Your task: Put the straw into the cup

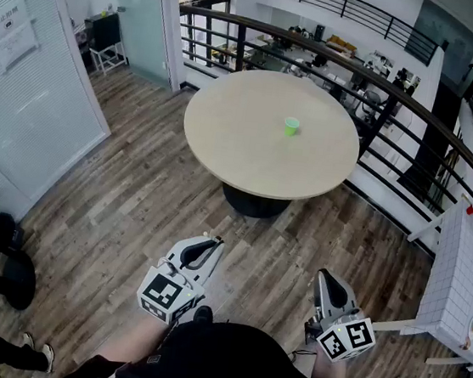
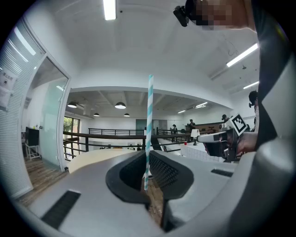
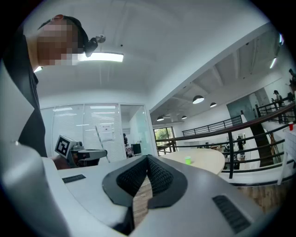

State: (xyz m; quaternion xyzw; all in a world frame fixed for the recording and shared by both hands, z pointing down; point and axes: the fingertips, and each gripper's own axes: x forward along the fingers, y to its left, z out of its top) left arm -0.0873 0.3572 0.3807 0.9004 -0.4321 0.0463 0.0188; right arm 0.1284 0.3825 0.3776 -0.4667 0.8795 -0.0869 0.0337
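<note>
Biggest thing here is the wood plank floor (image 1: pixel 115 203), and out in the middle of it sits a round light-coloured table (image 1: pixel 225 140) on a dark base. A dark curved railing (image 1: pixel 386 82) runs behind the far side of the table and down the right. A glass wall with blinds (image 1: pixel 20 72) takes up the left side, and a white table with a grid top (image 1: pixel 465 280) pokes in from the right edge.

Down at the near edge, the person holds both grippers out roughly level, side by side, well short of the table. The left gripper (image 1: pixel 211 242) has its jaws pinched in on a white and teal striped straw (image 2: pixel 150 120). The straw stands upright between the pads, with most of its length sticking up above them and only a short bit below (nice clear shot of that in the left gripper view). The right gripper (image 1: pixel 328 281) has nothing in it, and its pads (image 3: pixel 155 173) meet at the tips.

The cup (image 1: pixel 291 126) is small and bright green. It stands upright on the table, a bit right of centre towards the far side, well apart from both grippers. The right gripper view catches it too (image 3: pixel 188 160), past the jaws and slightly to the right.
</note>
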